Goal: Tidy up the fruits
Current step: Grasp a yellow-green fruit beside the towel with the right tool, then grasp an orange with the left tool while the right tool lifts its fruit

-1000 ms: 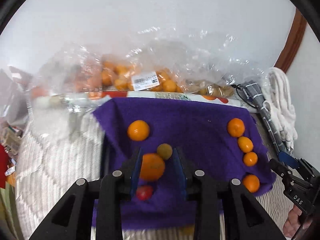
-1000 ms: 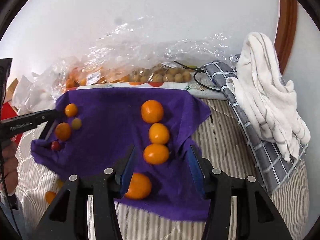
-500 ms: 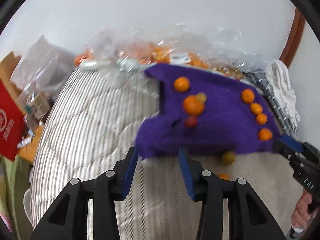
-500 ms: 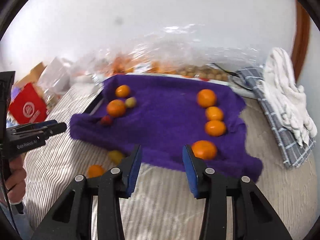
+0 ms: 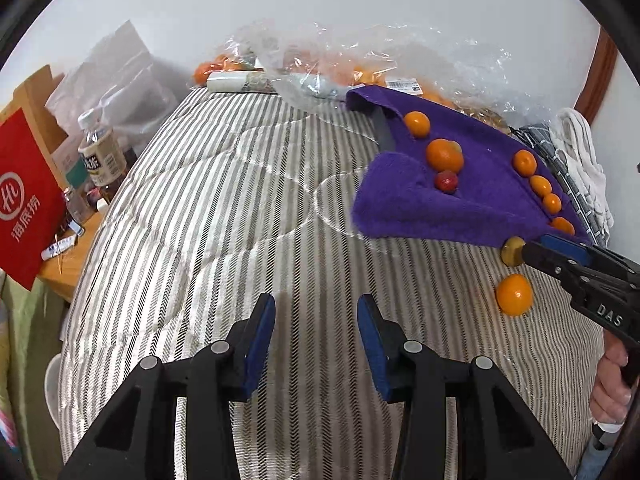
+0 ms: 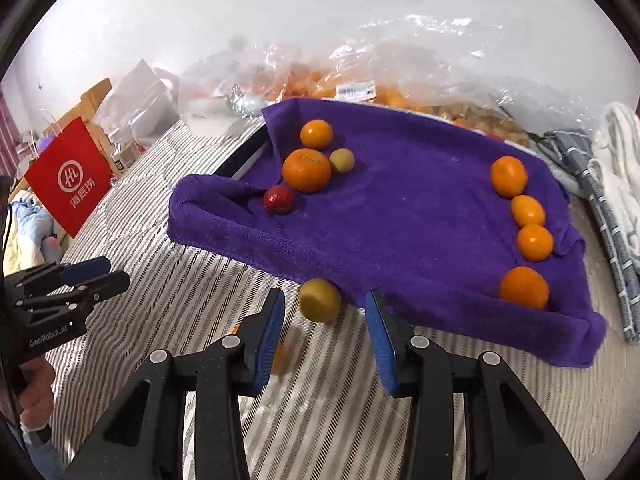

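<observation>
Straddling a yellow fruit beside the purple towel, the right hand-held gripper gapes apart, left hand-held gripper likewise

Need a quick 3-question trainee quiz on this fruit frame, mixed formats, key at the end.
1. True or false: the right gripper is shut on the yellow-green fruit.
2. How many oranges line the right edge of the purple towel?
   A) two B) four C) six
3. Fill in: the red fruit lies beside the large orange on the ____.

Key: 1 false, its jaws are open; 2 B; 3 purple towel.
</observation>
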Demonstrator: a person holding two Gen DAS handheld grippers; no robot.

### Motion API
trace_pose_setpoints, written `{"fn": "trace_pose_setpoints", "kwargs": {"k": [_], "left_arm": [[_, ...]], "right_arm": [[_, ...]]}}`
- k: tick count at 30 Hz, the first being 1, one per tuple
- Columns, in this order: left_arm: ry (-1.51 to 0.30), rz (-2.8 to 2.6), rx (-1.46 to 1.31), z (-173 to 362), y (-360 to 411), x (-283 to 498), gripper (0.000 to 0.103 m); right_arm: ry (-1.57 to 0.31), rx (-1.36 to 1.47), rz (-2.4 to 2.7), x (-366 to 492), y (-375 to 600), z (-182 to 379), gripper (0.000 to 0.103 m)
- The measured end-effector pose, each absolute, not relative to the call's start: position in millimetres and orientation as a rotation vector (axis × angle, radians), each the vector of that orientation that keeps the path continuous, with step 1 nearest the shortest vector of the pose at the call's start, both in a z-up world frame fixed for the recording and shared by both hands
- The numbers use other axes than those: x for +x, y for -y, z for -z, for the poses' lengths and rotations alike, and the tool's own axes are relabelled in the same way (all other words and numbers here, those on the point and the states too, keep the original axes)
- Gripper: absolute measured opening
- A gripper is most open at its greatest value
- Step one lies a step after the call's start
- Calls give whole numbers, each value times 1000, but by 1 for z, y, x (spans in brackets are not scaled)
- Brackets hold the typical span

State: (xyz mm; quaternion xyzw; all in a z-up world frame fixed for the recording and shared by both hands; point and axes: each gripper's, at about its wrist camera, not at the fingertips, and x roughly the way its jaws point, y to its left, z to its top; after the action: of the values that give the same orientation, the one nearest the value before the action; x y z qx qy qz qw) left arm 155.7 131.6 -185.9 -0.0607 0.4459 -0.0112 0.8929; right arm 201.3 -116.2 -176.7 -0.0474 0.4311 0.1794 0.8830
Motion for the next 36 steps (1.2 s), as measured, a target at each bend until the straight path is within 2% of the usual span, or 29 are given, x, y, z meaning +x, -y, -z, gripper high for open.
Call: {"fn": "trace_pose_setpoints", "kwargs": {"k": [7,10,11,25,36], "left_arm": [[-880,4,-194,193,-143,153,40],[-869,-4,-168,194,-140,153,40],[-863,-10,-157,194,-138,152,40],[-852,-15,-162,194,-140,152,40],[-890,-52,-162,189,-129,149,40]], "right_arm": [[-930,-84,-376,212,104,191,42],[-945,-52,-372,217,105,193,33],[-950,-39,-369,218,106,194,27],[-892,-34,-314,188,161,184,28],[-892,-31,-272,168,215,201,28]]}}
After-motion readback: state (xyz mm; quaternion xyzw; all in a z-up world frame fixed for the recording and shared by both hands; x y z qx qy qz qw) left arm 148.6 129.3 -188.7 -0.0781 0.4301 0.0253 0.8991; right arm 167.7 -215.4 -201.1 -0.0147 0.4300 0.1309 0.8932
